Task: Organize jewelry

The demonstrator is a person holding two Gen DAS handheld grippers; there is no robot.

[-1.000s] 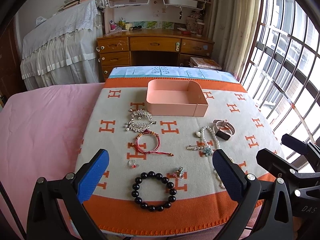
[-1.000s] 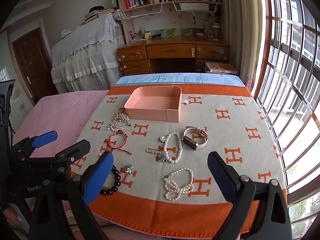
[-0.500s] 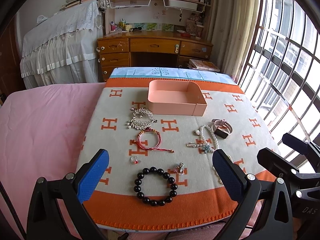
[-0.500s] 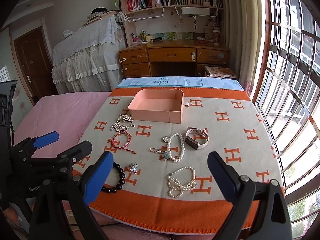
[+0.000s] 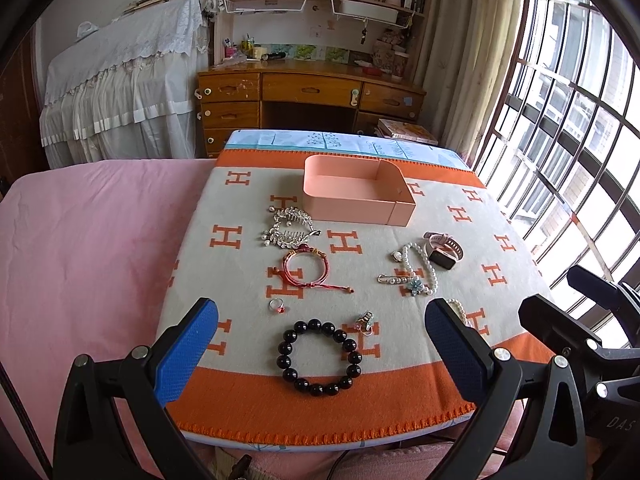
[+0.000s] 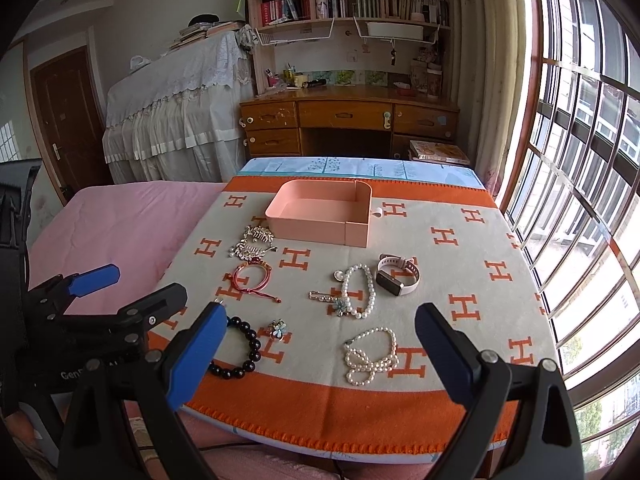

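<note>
An empty pink tray [image 5: 394,212] [image 6: 356,234] stands at the far middle of the orange-and-cream blanket [image 5: 500,240]. Before it lie silver hair combs [image 5: 288,228], a red cord bracelet [image 5: 306,269], a small ring [image 5: 277,305], a black bead bracelet [image 5: 320,356] [image 6: 240,352], a small charm [image 5: 365,320], a pearl bracelet with a pin [image 6: 358,290], a pink watch [image 6: 398,276] and a pearl strand [image 6: 372,356]. My left gripper [image 5: 320,356] is open and empty above the near edge, over the black bracelet. My right gripper [image 6: 320,354] is open and empty, near the pearl strand.
A pink bedsheet [image 5: 80,240] lies left of the blanket. A wooden desk [image 5: 312,92] with bookshelves stands beyond. A barred window [image 5: 580,120] runs along the right. A white-draped piece of furniture [image 5: 120,80] stands at the back left.
Both grippers have pulled back and up a little, so the table sits farther and lower in both views. Jaws stay open. No jewelry has moved.
</note>
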